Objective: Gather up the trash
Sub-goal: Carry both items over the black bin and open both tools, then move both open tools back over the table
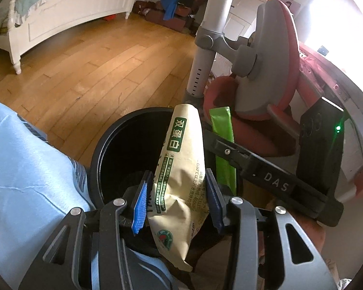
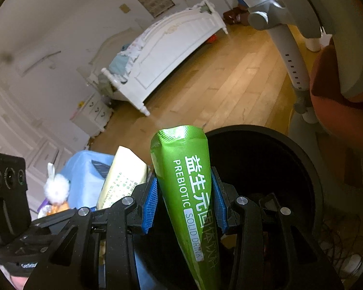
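The right tool (image 2: 185, 203) gripped a green sachet (image 2: 186, 169) between its blue pads (image 2: 150, 203), held over a black bin (image 2: 300, 159); a beige packet (image 2: 123, 174) showed at left, above wooden floor (image 2: 217, 89)

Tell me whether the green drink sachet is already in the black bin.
Not yet. The green sachet is clamped between the right gripper pads, held above the black bin opening.

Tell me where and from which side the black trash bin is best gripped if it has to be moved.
Grip the black trash bin by its rim, coming from above, one pad inside and one outside. The mouth is open and the round body looks too wide for the jaws to span. Both are busy now: the left gripper holds the beige packet, the right gripper the green sachet.
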